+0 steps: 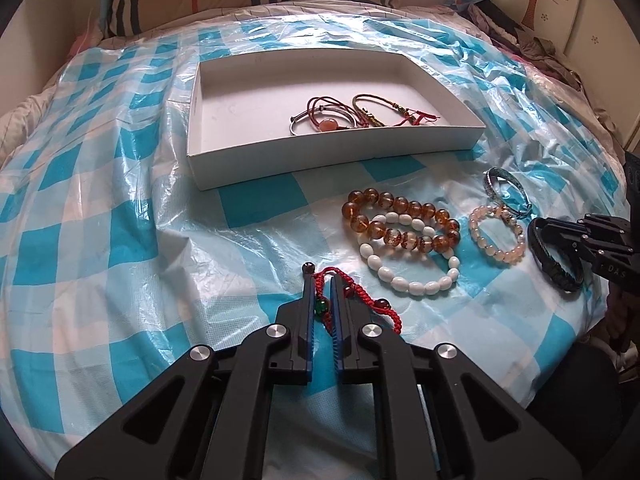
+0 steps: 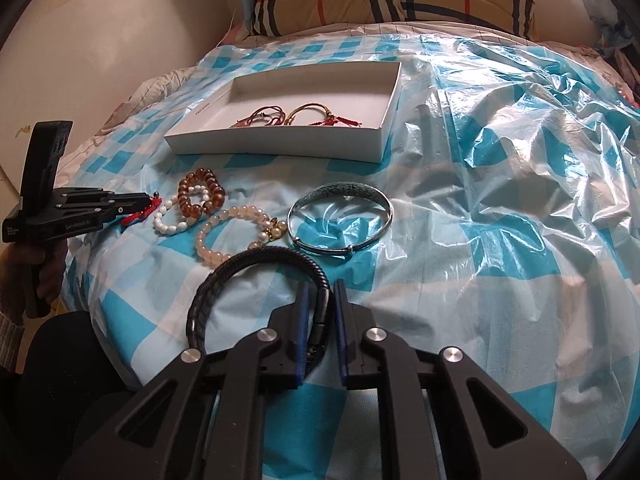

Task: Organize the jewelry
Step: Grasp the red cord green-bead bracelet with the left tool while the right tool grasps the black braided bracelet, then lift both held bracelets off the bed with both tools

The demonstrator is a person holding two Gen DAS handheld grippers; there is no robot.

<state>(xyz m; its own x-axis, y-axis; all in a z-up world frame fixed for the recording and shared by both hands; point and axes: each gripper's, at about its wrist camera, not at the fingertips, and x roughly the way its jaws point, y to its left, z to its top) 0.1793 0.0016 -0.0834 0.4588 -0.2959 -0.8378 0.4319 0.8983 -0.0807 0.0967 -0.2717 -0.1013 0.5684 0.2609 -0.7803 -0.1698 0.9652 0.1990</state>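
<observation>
While left gripper [image 1: 320, 284] pinches red braided cord bracelet [image 1: 352, 300], right gripper [image 2: 320, 292] clamps black braided leather bracelet [image 2: 248, 268]; both low over blue-checked plastic sheet [image 1: 120, 240]. Beaded bracelets, silver metal bangle [image 2: 340, 216] between them. Shallow white cardboard box [image 1: 320, 148] beyond, several cord bracelets inside.

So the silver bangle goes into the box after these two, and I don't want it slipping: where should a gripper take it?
Take the silver bangle by its near rim, by the small clasp bumps, from above, one finger inside the ring and one outside. It lies flat on the plastic sheet, so only the thin band can be pinched. Its far-left edge sits against the pink bead bracelet, so avoid that side.
</observation>
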